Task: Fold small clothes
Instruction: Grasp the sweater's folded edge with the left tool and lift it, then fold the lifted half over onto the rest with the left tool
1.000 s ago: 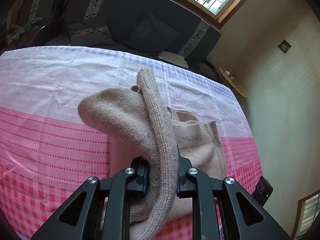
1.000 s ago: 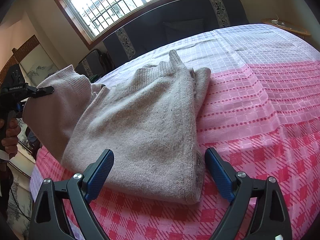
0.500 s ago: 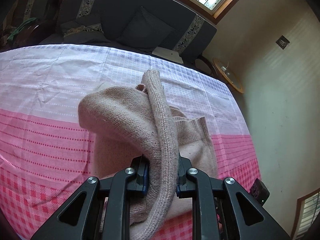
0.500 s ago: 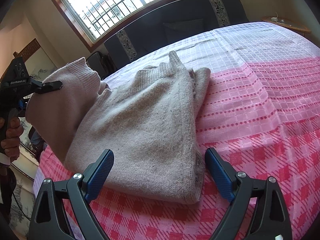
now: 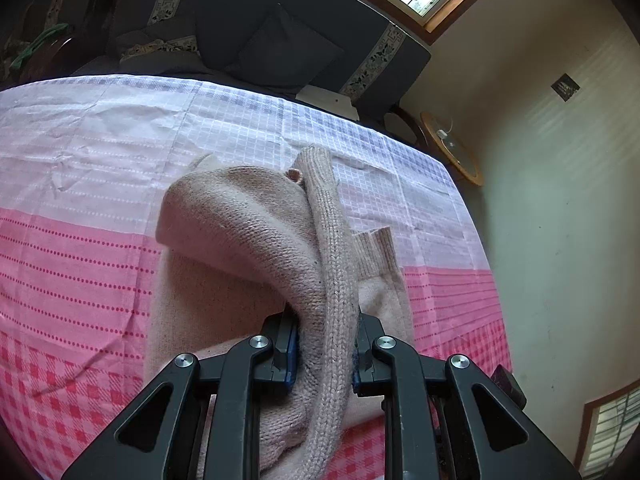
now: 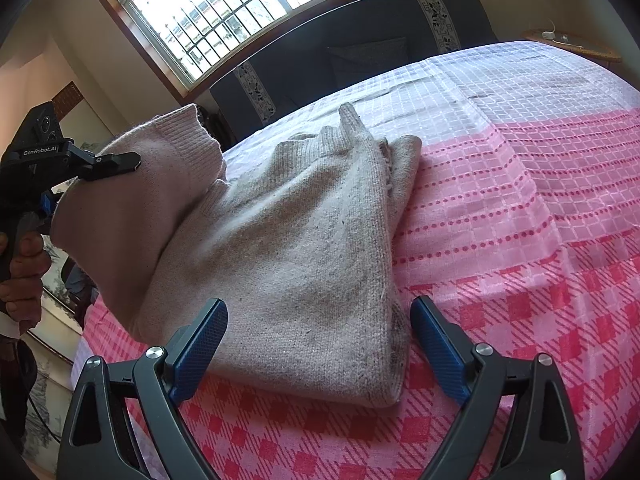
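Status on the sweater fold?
Done: sweater body lies flat, one side already folded in. In hand: left gripper clamps the lifted sleeve above the body. Left: lay it down, final folds. Right gripper open, idle.

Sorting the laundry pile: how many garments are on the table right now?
1. A beige knit sweater lies on the pink checked tablecloth, one ribbed edge lifted by the left claw. Nothing shows under it, though something could be hidden.

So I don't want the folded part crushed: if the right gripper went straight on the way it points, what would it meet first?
Probably the near folded edge of the beige sweater: it lies directly ahead between the open right gripper jaws, though depth is unclear.
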Demonstrator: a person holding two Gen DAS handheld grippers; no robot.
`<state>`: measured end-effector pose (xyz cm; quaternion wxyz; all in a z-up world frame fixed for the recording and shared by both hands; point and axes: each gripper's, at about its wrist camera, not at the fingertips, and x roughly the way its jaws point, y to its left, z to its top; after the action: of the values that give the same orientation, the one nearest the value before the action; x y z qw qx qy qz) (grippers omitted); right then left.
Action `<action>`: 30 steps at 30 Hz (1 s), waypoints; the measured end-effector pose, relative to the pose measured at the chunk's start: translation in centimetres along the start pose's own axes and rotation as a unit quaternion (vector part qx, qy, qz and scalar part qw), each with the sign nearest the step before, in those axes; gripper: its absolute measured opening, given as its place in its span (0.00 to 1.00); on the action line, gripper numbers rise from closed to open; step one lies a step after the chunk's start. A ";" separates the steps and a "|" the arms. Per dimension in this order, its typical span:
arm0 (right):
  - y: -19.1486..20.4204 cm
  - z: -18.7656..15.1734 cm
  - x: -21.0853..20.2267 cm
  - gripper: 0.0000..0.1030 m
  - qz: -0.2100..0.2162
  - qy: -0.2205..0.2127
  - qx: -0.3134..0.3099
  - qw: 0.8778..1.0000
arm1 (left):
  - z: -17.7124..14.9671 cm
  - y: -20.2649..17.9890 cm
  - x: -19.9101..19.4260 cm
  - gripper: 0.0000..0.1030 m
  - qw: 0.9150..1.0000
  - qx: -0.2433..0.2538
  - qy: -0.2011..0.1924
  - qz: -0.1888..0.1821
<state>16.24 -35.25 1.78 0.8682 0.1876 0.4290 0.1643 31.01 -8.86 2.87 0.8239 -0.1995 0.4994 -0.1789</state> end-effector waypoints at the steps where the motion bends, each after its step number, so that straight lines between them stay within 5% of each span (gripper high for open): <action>1: 0.0 -0.1 0.0 0.88 0.001 0.000 0.001 1.000 | 0.0 -0.2 0.1 0.19 1.000 -0.002 0.000 -0.001; 19: -0.1 -0.2 -0.3 0.90 0.012 -0.002 0.006 1.000 | -0.8 -4.3 3.1 0.15 1.000 0.007 0.016 -0.008; 21: -0.1 -0.3 -0.4 0.90 0.013 -0.002 0.006 1.000 | -0.8 -4.5 3.2 0.07 1.000 0.009 0.019 -0.016; 30: -0.2 -0.2 -0.6 0.91 0.015 -0.006 0.009 1.000 | -1.7 -7.3 1.6 0.07 0.995 0.076 -0.003 -0.057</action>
<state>15.75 -35.63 1.96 0.8666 0.2026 0.4220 0.1728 29.53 -16.20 4.66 0.8266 -0.1650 0.4696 -0.2625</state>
